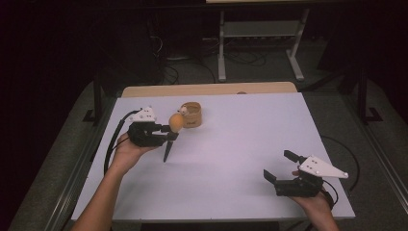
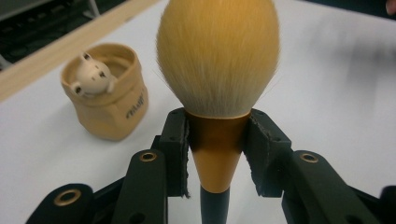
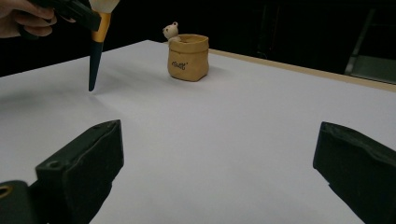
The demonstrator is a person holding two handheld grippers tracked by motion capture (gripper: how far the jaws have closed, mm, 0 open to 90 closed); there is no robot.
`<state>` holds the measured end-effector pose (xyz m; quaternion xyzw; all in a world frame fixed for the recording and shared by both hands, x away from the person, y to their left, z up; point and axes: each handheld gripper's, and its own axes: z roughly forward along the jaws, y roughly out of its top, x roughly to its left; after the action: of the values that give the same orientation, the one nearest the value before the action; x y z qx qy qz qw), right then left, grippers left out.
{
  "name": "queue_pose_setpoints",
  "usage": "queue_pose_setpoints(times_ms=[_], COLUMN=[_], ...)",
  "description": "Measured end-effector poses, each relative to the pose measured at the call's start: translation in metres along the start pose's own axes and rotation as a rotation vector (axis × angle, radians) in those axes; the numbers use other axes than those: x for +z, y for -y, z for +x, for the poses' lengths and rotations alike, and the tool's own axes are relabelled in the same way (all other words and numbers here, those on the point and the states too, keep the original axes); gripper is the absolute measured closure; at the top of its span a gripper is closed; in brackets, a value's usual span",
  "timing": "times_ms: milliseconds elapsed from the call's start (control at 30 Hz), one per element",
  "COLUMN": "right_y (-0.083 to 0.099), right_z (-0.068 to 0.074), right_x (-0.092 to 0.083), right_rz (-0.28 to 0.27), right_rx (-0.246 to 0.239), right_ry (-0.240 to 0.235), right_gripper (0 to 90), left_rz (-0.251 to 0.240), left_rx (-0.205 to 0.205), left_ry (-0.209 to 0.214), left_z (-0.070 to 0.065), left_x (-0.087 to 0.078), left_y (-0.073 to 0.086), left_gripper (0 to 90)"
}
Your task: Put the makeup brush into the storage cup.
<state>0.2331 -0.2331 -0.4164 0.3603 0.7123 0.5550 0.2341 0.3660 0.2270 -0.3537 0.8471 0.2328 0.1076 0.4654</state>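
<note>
High view: a white table (image 1: 231, 159) with a wooden strip at its far edge stands in a dark room, with a grey metal frame (image 1: 260, 41) and cables on the floor behind it. On the left, the left gripper (image 1: 169, 131) squeezes a makeup brush (image 1: 172, 132) by its gold neck, held up over the table. The brush stands almost straight up and down, fluffy end on top, thin dark handle pointing down; its tip is close to the table, maybe not touching. In the left gripper view its head (image 2: 218, 56) is big, round and soft, orange-yellow. Just past the brush sits a small tan pouch (image 1: 192, 114) with a little white bear (image 2: 93, 74) peeking out. Far to the right, the right gripper (image 1: 281, 166) rests low near the front edge, its jaws wide with nothing between them.
</note>
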Motion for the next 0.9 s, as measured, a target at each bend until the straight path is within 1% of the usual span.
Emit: queue_pose_setpoints(times_ms=[67,100,200,233,267,367,567,600,700,733,767,800,867,900], right_y=[0.0001,0.0001,0.0,0.0001,0.0001,0.0001,0.0,0.0,0.0,0.0,0.0,0.0,-0.0001,-0.0002], right_z=[0.0,0.0001,0.0,0.0,0.0,-0.0001,0.0001,-0.0001,-0.0005,-0.0006,-0.0006,-0.0007,-0.0006,-0.0003], right_x=[-0.0001,-0.0001,-0.0002,-0.0003,-0.0003,-0.0004,-0.0007,-0.0007,-0.0009,-0.0011,-0.0011,-0.0013,-0.0014,-0.0014], right_rz=[0.001,0.001,0.0,0.0,0.0,0.0,-0.001,-0.001,-0.001,0.001,0.001,0.002,0.002,0.001], right_rx=[-0.001,0.0,-0.002,0.0,0.0,0.002,0.001,0.0,-0.001,-0.001,-0.001,-0.005,-0.005,-0.003], right_ry=[-0.001,-0.001,-0.001,0.0,0.0,0.001,0.001,0.003,0.004,0.005,0.005,0.006,0.006,0.004], right_gripper=[1.3,1.3,1.3,1.3,1.3,1.3,1.3,1.3,1.3,1.3,1.3,1.3,1.3,1.3], left_rz=[-0.03,-0.03,-0.057,-0.072,-0.072,-0.106,-0.153,-0.164,-0.178,-0.191,-0.191,-0.202,-0.214,-0.216], left_rx=[-0.017,-0.017,-0.018,-0.026,-0.026,-0.035,-0.041,-0.047,-0.056,-0.062,-0.062,-0.062,-0.074,-0.072], left_ry=[0.002,0.002,-0.012,-0.011,-0.011,-0.024,-0.052,-0.056,-0.06,-0.069,-0.069,-0.088,-0.092,-0.094], left_z=[0.0002,0.0002,0.0007,0.0005,0.0005,0.0002,-0.0008,-0.0007,0.0,0.0006,0.0006,0.0008,0.001,0.0013], left_x=[-0.0021,-0.0021,-0.004,-0.0039,-0.0039,-0.0042,-0.0043,-0.0046,-0.0054,-0.0061,-0.0061,-0.0061,-0.0059,-0.0056], left_y=[-0.0005,-0.0005,-0.0012,-0.0011,-0.0011,-0.0021,-0.0049,-0.0052,-0.0057,-0.0059,-0.0059,-0.0062,-0.0064,-0.0067], left_gripper=[62.3,62.3,62.3,62.3,62.3,62.3,62.3,62.3,62.3,62.3,62.3,62.2,62.2,62.3])
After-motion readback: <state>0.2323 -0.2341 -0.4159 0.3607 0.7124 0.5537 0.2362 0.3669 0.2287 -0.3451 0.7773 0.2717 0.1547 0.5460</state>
